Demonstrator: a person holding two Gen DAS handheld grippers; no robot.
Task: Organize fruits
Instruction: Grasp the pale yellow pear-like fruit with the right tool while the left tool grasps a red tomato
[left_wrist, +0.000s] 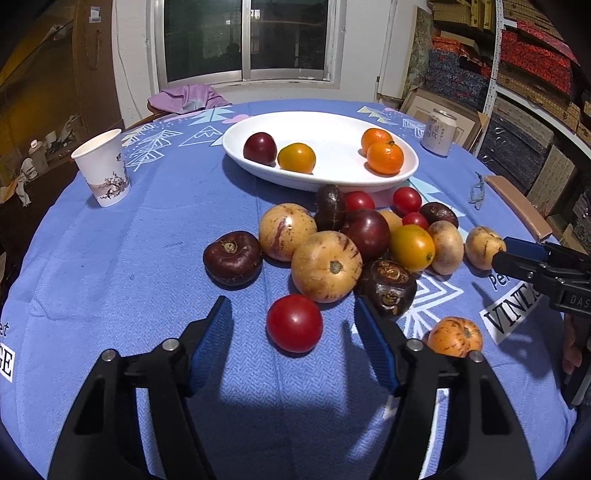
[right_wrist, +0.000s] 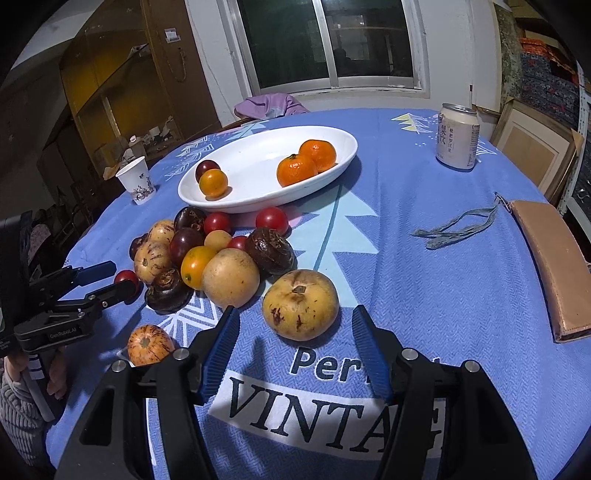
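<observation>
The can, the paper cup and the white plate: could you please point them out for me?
Can (right_wrist: 457, 138), right wrist view, middle of its side.
Paper cup (left_wrist: 105, 170), left wrist view, its side.
White plate (left_wrist: 332, 147), left wrist view, bare inner surface.

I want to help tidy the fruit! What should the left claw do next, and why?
Probably ease the left claw forward and close on the red tomato. It stands open with the tomato right between its tips, apart from the pile, and the white dish has room.

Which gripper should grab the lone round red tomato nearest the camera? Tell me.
Left. The round red tomato lies directly between the open blue fingers of the left gripper. The right gripper, also open, faces a pale yellow speckled round fruit instead.
</observation>
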